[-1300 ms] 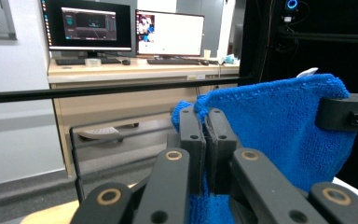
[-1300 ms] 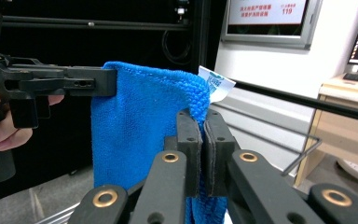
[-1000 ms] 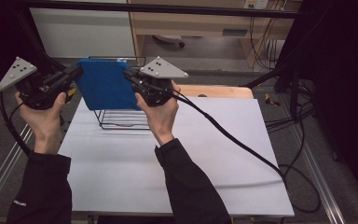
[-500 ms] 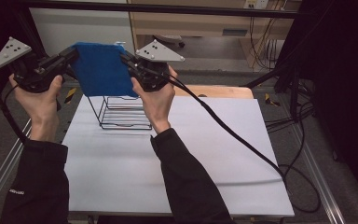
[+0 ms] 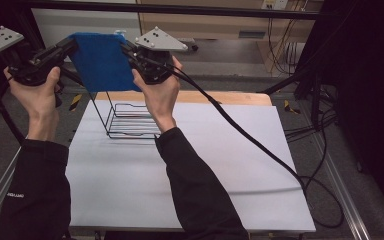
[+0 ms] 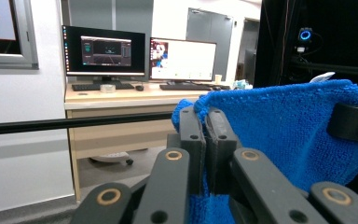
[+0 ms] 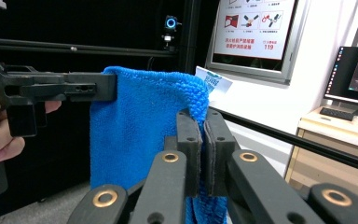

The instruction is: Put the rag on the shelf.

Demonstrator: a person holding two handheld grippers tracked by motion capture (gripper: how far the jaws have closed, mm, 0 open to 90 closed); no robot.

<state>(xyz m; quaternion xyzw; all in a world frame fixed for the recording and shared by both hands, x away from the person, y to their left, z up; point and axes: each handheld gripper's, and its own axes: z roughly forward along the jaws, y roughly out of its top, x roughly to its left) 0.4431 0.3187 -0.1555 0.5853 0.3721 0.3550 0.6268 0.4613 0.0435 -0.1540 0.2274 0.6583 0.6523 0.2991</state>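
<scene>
Both sets of jaws are pinched tight on the blue cloth (image 5: 101,60) — left gripper (image 5: 69,46) on one top corner, right gripper (image 5: 126,50) on the other. It hangs spread between them, up above the wire rack (image 5: 125,120) on the white table (image 5: 230,165).

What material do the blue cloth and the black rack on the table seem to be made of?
The blue cloth looks like microfibre terry: its surface shows a dense, looped, matte pile. The black rack appears to be thin metal wire, probably painted or coated, since its bars are slim, straight and evenly dark.
</scene>
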